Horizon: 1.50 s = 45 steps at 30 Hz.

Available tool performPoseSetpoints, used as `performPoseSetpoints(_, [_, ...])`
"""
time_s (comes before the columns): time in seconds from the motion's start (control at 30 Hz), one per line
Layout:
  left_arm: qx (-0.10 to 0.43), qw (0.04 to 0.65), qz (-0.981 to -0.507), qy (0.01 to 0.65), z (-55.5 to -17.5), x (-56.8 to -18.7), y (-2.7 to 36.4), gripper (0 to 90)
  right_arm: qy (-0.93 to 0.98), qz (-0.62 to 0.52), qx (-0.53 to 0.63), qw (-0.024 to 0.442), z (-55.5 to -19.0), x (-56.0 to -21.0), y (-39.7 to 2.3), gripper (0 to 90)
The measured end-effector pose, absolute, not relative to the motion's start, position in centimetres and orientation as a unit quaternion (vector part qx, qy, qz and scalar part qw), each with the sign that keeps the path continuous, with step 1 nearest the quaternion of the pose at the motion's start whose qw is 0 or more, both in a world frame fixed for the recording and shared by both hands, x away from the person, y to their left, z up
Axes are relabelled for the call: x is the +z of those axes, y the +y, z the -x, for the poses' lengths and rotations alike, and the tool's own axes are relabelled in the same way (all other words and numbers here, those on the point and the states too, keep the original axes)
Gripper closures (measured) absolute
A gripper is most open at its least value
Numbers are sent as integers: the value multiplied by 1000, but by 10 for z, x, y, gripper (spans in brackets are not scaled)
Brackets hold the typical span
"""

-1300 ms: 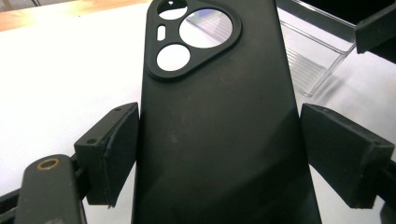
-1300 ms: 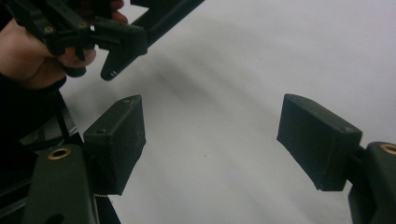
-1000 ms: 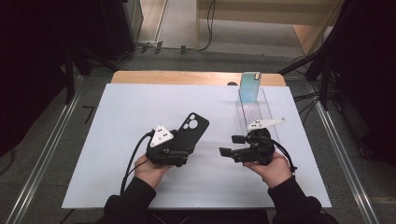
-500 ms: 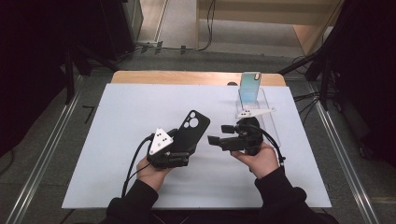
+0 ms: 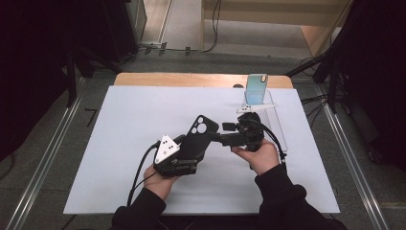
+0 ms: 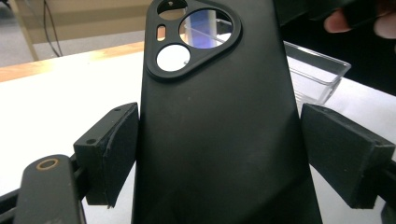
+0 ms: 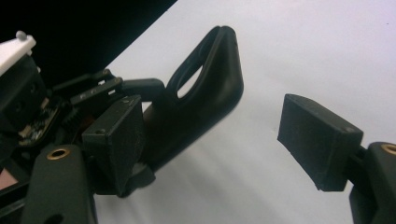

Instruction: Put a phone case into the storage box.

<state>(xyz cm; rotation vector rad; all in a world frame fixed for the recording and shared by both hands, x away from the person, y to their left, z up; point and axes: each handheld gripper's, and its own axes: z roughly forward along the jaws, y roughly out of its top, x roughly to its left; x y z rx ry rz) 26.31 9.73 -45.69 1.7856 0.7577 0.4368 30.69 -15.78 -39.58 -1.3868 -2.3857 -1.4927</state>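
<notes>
Holding a black phone case in my left gripper above the middle of the table.

My left jaws clamp the case by its long edges, camera cutout pointing toward the far edge. My right gripper sits just beside the case's right edge, jaws apart and gripping nothing. A phone stands in a clear stand near the far right corner.

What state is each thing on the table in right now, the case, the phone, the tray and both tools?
Black phone case: empty, held off the table between the left tool's pads.
Left tool: shut on the case.
Right tool: open, beside the case.
Phone: upright at the tray's far end.
Clear tray: lying flat on the table.
</notes>
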Motion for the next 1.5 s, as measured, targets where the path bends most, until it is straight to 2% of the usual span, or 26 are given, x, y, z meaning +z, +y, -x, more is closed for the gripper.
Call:
performPoseSetpoints(0.3, [196, 554, -743, 321, -260, -459, 97, 147, -752, 451, -480, 25, -318, -396, -149, 250])
performPoseSetpoints(0.57, [194, 557, -740, 323, -259, -460, 95, 146, -731, 475, -481, 93, -332, -404, -143, 455])
performPoseSetpoints(0.7, [190, 561, -738, 325, -259, -460, 95, 145, -723, 476, -490, 105, -336, -407, -144, 630])
performPoseSetpoints(0.8, [188, 563, -737, 323, -259, -460, 94, 144, -707, 485, -496, 137, -338, -406, -147, 688])
performPoseSetpoints(1.0, [184, 569, -735, 320, -259, -460, 93, 141, -691, 489, -504, 172, -339, -405, -151, 740])
performPoseSetpoints(1.5, [190, 545, -754, 313, -259, -451, 88, 127, -684, 478, -517, 190, -334, -397, -152, 777])
